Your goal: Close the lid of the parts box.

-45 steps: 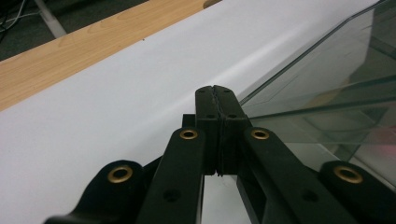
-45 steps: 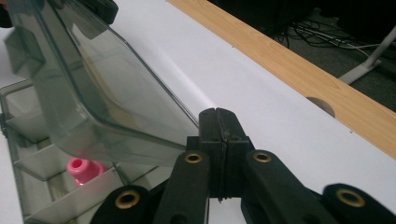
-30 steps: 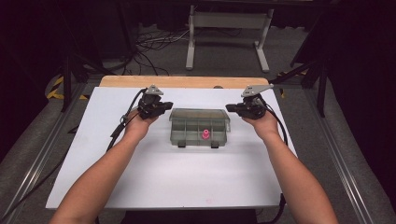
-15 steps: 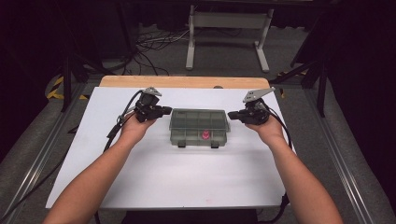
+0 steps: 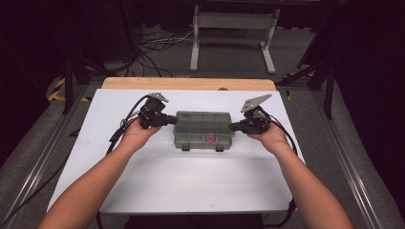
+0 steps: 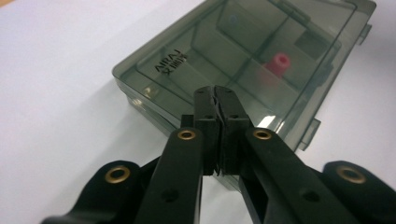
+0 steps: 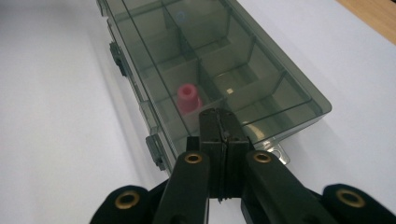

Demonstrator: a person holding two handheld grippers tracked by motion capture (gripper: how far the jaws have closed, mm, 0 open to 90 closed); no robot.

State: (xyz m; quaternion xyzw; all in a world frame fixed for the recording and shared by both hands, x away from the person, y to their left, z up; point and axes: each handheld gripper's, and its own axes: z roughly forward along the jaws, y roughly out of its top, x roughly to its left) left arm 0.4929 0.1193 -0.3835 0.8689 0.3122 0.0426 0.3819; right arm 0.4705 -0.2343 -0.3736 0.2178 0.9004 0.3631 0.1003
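A smoky see-through compartment box [image 5: 204, 130] lies shut on the white table top [image 5: 191, 186]. A small pink piece [image 5: 209, 138] sits in one of its near compartments. My left gripper [image 5: 174, 120] is shut and empty, its tips at the box's left end. In the left gripper view the closed tips [image 6: 215, 91] stand over the edge of the lid [image 6: 233, 51], with the pink piece [image 6: 279, 63] beyond. My right gripper [image 5: 231, 127] is shut and empty at the box's right end. Its tips [image 7: 219, 114] overlap the box [image 7: 224, 56] just short of the pink piece [image 7: 187, 97].
Two latches [image 5: 185, 148] stick out from the box's near side. A wooden strip [image 5: 188, 83] runs along the table's far edge. Cables [image 5: 157, 47] and a metal stand [image 5: 234, 28] lie on the floor behind. Each gripper's cable trails back along the forearm.
Both grippers have slid a little toward the near side along the box's ends, the right one more. The box has stayed in place.
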